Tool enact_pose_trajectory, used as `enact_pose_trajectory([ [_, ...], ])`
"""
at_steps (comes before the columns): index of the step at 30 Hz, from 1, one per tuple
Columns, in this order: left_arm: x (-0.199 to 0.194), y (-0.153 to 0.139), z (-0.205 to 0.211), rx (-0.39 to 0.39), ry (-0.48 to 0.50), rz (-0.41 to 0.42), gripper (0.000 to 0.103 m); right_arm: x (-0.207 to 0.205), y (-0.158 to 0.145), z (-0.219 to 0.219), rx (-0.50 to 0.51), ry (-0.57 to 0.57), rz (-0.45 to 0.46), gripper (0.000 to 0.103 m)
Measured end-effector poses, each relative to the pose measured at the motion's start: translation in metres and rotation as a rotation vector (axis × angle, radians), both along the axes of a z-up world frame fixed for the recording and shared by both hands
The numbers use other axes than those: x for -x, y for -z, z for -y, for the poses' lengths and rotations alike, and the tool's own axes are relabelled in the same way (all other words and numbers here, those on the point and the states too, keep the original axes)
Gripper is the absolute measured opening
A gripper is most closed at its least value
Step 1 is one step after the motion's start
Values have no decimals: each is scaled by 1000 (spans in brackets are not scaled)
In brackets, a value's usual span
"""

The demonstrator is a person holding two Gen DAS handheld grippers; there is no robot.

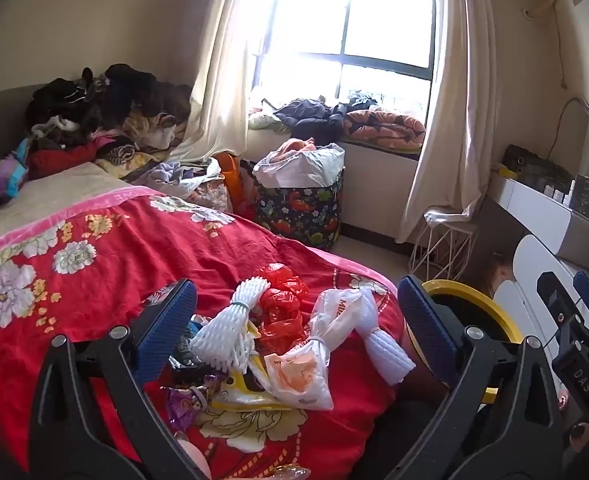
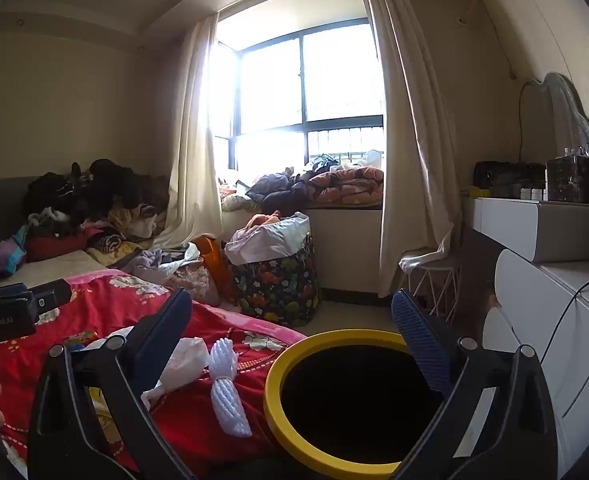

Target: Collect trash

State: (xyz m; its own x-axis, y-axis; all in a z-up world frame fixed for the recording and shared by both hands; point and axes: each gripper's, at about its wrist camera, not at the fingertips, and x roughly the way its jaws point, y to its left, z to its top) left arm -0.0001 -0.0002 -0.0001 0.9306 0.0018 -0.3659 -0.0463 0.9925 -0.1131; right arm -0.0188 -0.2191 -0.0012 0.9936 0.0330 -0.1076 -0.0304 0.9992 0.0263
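Note:
A heap of trash lies on the red flowered bedspread [image 1: 114, 256]: a white foam net [image 1: 230, 328], a crumpled red plastic bag [image 1: 282, 308], a knotted white plastic bag [image 1: 314, 360], another white foam net [image 1: 382, 344] and yellow and purple wrappers [image 1: 230, 396]. My left gripper [image 1: 294, 324] hovers open over this heap, its fingers on either side, nothing gripped. A bin with a yellow rim [image 2: 274, 396] and a dark inside stands beside the bed. My right gripper [image 2: 292, 340] is open above the bin's mouth, empty. The foam net [image 2: 226, 388] and white bag [image 2: 182, 364] lie left of the bin.
Piled clothes [image 1: 94, 112] cover the head of the bed. A patterned laundry basket [image 1: 298, 204] stands by the window. A white wire stool [image 1: 442, 244] and a white dresser [image 2: 542, 292] with boxes and cables line the right side. The other gripper [image 2: 10, 308] shows at left.

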Motion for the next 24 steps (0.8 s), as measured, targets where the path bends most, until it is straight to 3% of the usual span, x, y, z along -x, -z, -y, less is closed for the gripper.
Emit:
enact_pose_trajectory([
  [24, 2, -3, 0, 28, 12, 3, 92, 5, 1, -5, 6, -5, -13, 97],
])
